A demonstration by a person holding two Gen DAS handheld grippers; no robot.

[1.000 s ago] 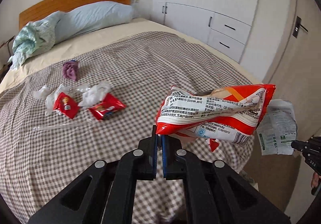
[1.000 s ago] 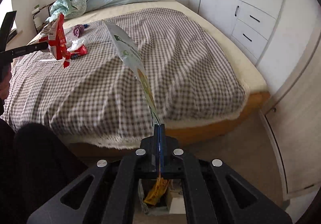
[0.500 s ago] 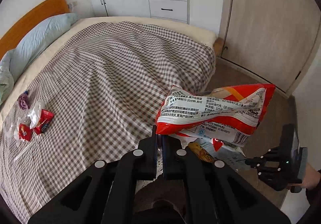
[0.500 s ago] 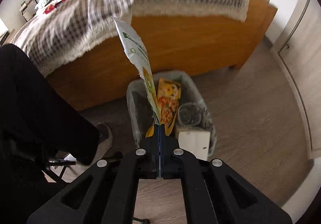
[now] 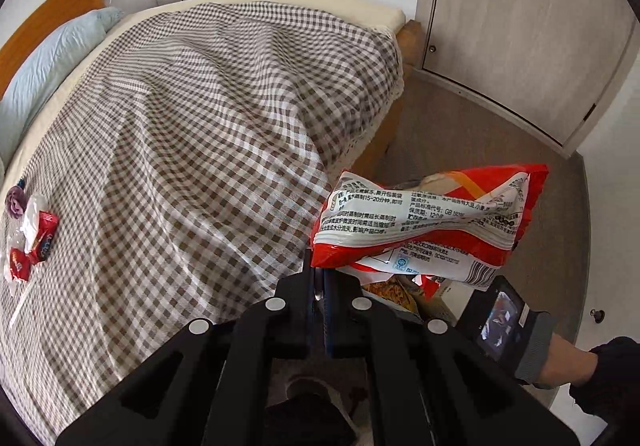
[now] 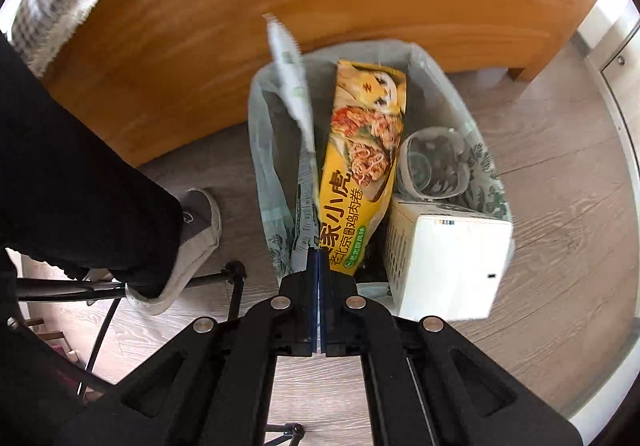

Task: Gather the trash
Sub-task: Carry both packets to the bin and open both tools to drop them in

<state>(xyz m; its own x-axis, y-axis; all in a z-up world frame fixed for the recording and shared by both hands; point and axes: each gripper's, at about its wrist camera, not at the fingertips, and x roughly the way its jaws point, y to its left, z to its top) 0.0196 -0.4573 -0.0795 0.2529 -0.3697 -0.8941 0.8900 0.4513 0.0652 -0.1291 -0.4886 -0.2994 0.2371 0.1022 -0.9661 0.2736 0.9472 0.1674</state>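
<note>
Red-and-white crinkled plastic food packet [image 5: 428, 222] clamped at one corner in left gripper [image 5: 320, 278], held beside checked bed cover [image 5: 192, 134]. Flat green-and-white wrapper [image 6: 296, 118] pinched in right gripper [image 6: 318, 266], hanging over plastic-lined waste bin [image 6: 264, 166] holding yellow food bag [image 6: 360, 166], clear cup [image 6: 434, 162], white box [image 6: 448, 262]. Left view only: small red wrappers [image 5: 36, 246] on bed.

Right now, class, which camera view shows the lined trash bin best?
The right wrist view: the trash bin shows whole from above, with its liner, yellow packet and white box. The left wrist view shows only scraps of it under the red wrapper.
</note>
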